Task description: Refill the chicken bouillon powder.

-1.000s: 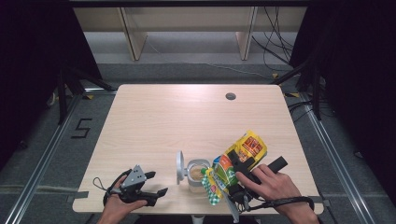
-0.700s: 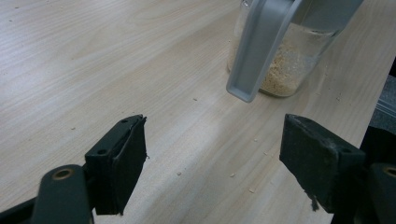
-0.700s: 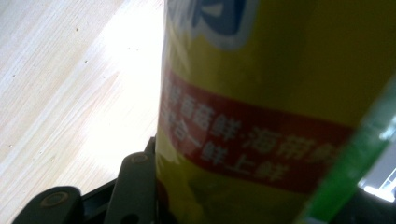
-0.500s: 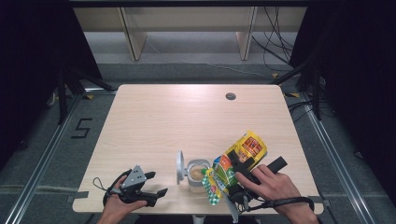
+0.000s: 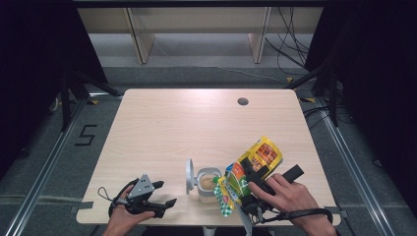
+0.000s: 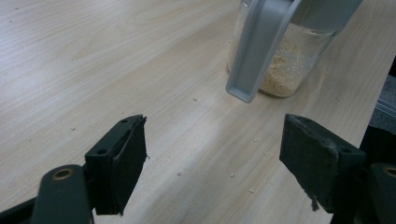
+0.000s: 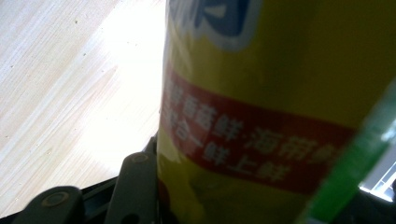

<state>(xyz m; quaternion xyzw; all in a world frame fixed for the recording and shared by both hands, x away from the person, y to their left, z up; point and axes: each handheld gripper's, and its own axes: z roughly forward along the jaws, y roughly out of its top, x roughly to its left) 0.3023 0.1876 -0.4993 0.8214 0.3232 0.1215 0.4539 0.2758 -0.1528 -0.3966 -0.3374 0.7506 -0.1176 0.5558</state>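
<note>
The table [image 5: 196, 128] is evenly lit from above while its surroundings are left dark; the yellow packet [image 7: 280, 102] is blurred (too close), and glare is seen beside it.

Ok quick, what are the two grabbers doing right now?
Left gripper: jaws open, holding nothing, resting on the table.
Right gripper: jaws closed on the yellow packet.

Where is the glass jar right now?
In the high view the glass jar stands near the table's front edge, between both tongs, its lid flipped open, beside the yellow packet held by the right tongs.
</note>
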